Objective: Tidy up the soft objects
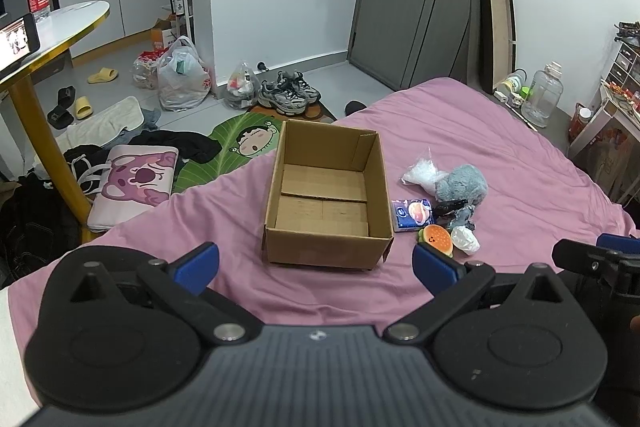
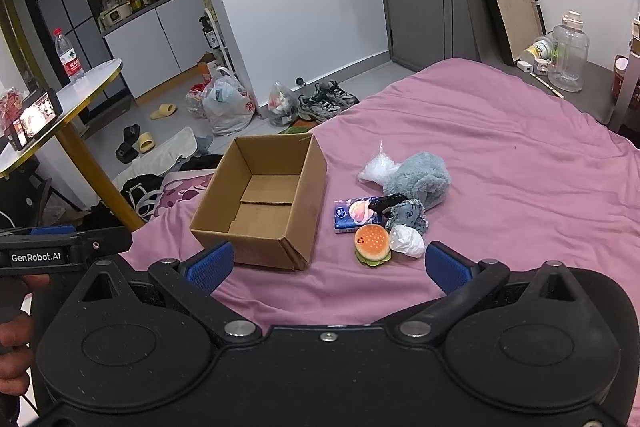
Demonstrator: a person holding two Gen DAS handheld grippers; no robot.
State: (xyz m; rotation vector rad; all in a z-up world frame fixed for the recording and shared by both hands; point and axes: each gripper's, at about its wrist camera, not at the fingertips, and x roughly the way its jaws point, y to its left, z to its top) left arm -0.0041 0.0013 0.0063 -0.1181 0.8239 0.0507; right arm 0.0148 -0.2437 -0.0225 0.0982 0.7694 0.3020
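Left wrist view: the left gripper hovers over a pink bedsheet, its two blue pads spread wide, holding nothing. Ahead sits one open, empty cardboard box. Just right of it lies one cluster of soft things: a grey plush toy, a tissue pack, a burger toy, two white bags.

Right wrist view: the right gripper is likewise spread and empty, the box ahead to its left, the burger toy nearest.
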